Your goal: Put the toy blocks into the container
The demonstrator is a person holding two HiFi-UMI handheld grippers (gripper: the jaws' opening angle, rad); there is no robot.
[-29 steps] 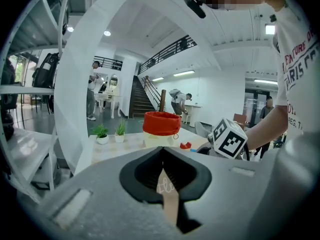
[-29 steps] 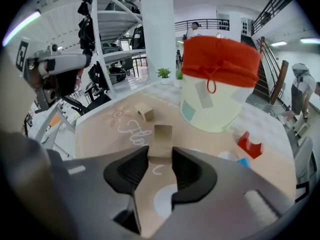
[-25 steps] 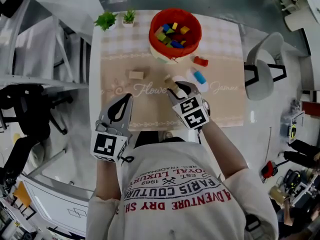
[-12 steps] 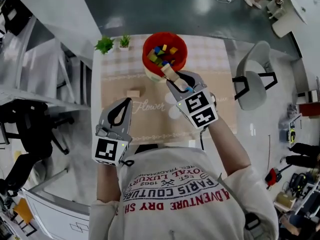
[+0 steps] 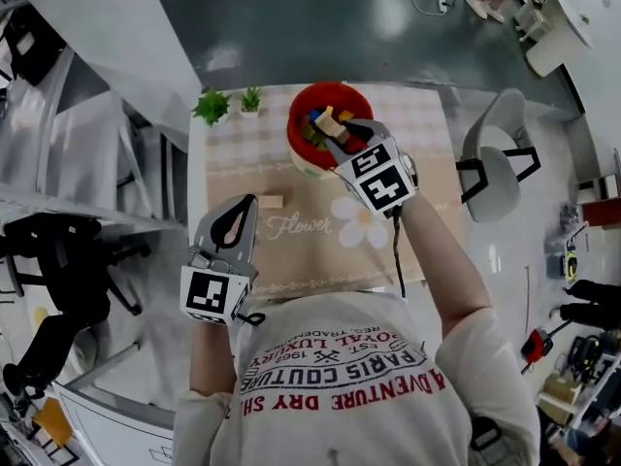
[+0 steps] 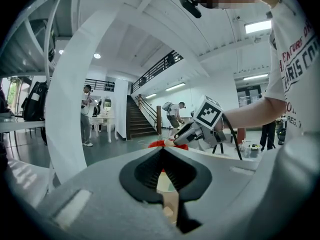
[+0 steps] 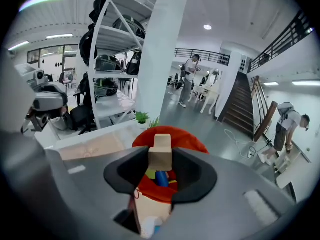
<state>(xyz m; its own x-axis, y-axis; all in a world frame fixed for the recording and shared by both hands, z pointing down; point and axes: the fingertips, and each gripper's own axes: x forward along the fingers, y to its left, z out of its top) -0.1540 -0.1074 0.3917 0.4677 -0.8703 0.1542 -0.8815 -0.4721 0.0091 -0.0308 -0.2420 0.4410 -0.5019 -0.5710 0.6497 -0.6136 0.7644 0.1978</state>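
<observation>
While the right tool [image 5: 335, 136] hangs over the red container [image 5: 299, 115], its jaws are clamped at a middling width on a pale wooden block [image 5: 327, 124]. In the right gripper view the block [image 7: 161, 153] sits pinched between the two dark pads, its notched top poking above them. Whether its underside touches anything cannot be told.

Directly beneath that tool, coloured blocks [image 7: 161, 178] lie inside the container [image 7: 187, 138]. Only a blue piece and scraps of green and yellow show; the jaws cover the rest. In the head view the tool body hides most of the container's near half.

Left tool [image 5: 245, 203]: jaws closed tip to tip, nothing between them [image 6: 161, 151]. It sits well back from the right tool, towards the person, over the near part of the table [image 5: 427, 115]. Through the slot below its tips only a beige strip shows, too blurred to identify.

A second pale block [image 5: 271, 201] lies on the mat [image 5: 320, 255], just ahead of the left tool's tips and slightly to their right.

Two small potted plants [image 5: 212, 106] stand beyond the left tool, to the left of the container.
</observation>
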